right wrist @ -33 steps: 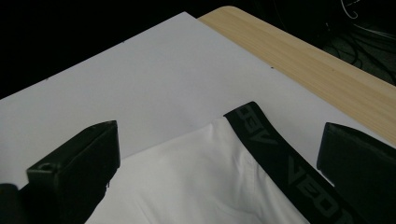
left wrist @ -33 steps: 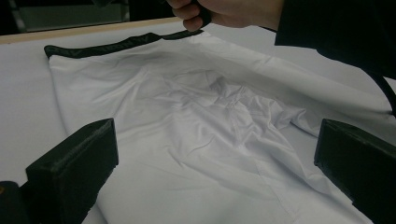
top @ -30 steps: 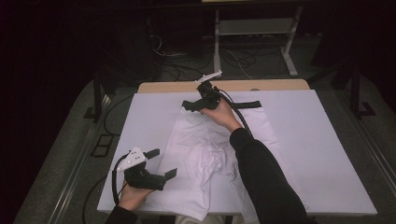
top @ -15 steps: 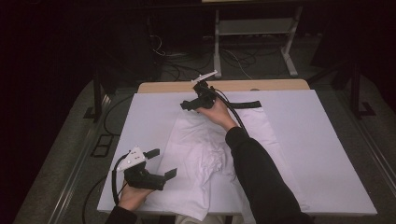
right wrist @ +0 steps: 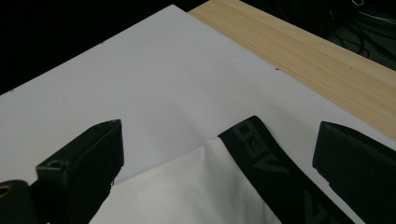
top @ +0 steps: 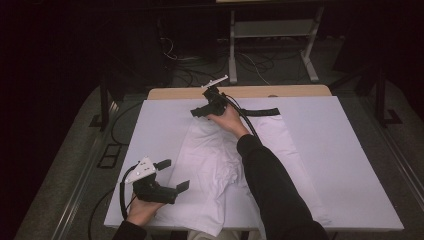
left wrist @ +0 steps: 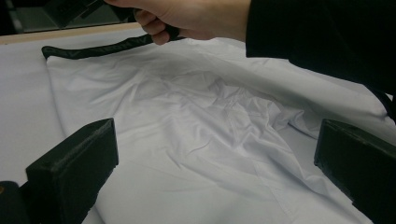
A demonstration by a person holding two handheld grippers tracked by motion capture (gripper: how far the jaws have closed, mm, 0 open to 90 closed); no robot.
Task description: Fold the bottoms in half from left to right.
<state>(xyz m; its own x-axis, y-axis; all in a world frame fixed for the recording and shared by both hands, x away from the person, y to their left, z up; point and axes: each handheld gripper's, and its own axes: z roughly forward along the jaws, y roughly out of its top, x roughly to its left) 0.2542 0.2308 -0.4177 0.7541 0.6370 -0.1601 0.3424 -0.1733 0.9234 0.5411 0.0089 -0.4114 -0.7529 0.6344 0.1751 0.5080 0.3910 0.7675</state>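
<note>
A white garment (top: 220, 160) lies rumpled along the middle of the white table cover (top: 345, 150). A black band (top: 262, 112) runs across its far end. My right gripper (top: 204, 107) hovers open at the garment's far left corner. In the right gripper view its jaws (right wrist: 217, 140) straddle the lettered band (right wrist: 261, 154) and the white corner (right wrist: 187, 196) without touching either. At the near left edge my left gripper (top: 172, 174) is open beside the garment. The left gripper view looks between its jaws (left wrist: 215, 154) at the creased cloth (left wrist: 196, 121), the band (left wrist: 93, 49) and the other hand (left wrist: 187, 18).
A bare wooden strip of table (top: 280, 91) shows beyond the white cover, and also in the right gripper view (right wrist: 327, 60). Behind the table are floor cables (top: 260, 62) and a metal stand (top: 272, 30). The person's dark right sleeve (top: 270, 185) lies across the garment.
My right gripper has shifted slightly left along the garment's far end. The left gripper has stayed in place, open.
</note>
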